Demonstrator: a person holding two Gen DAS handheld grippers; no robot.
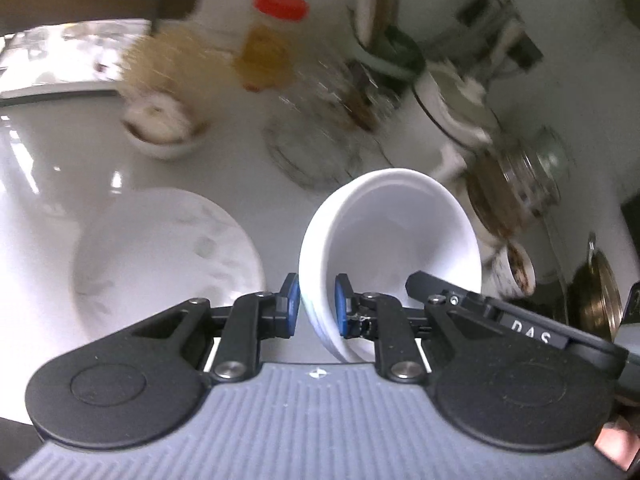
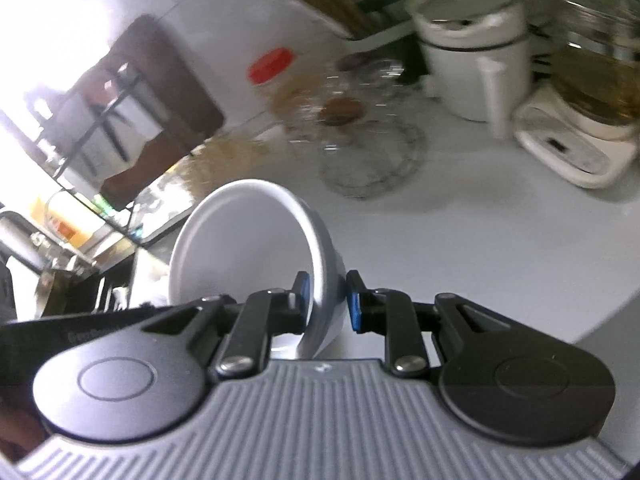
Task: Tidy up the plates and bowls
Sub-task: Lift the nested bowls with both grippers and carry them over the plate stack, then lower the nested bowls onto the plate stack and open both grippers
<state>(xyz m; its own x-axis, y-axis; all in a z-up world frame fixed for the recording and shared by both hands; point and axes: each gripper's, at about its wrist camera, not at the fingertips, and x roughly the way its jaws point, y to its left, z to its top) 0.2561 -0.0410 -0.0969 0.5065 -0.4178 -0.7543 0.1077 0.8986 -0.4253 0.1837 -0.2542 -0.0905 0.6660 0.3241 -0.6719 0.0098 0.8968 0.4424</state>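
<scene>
My left gripper is shut on the rim of a white bowl, held tilted above the white counter with its opening facing me. A white plate with a faint leaf pattern lies on the counter to its left. My right gripper is shut on the rim of a second white bowl, also tilted and lifted. The right gripper's black body shows at the right of the left wrist view.
At the back stand a red-lidded jar, a glass dish, a small bowl of food, a white pot, a chopstick holder and a white appliance. A sink lies left.
</scene>
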